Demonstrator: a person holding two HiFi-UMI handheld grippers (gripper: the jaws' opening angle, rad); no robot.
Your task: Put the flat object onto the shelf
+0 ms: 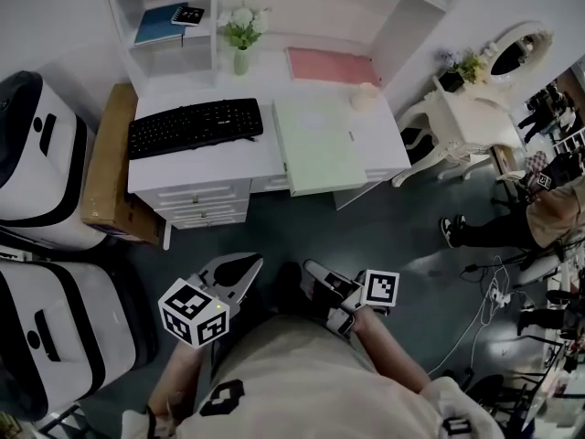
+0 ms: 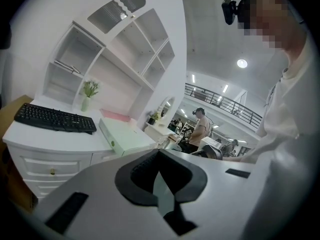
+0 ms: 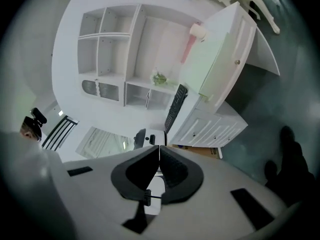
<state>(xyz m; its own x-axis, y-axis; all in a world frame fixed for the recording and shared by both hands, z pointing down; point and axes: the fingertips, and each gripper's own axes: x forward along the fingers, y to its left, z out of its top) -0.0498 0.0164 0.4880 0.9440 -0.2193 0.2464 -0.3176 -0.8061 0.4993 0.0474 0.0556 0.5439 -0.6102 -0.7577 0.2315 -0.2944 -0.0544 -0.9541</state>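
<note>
Pale green flat box point(image 1: 320, 144) lies on the white bench point(image 1: 183, 167), upper centre-right of the head view, beside the keyboard point(image 1: 195, 126). Left claw point(image 1: 239, 271) and right claw point(image 1: 322, 280) are at lower centre. Both are closed, empty and well apart from the box.

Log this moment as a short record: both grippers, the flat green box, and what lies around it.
left gripper: shut, empty, short of the desk
right gripper: shut, empty, likewise short of the desk
green box: flat on the desk, right of the keyboard, front end overhanging
pink folder: on the desk behind the box
shelf: blue book in upper left compartment
task status: box not yet picked up
</note>
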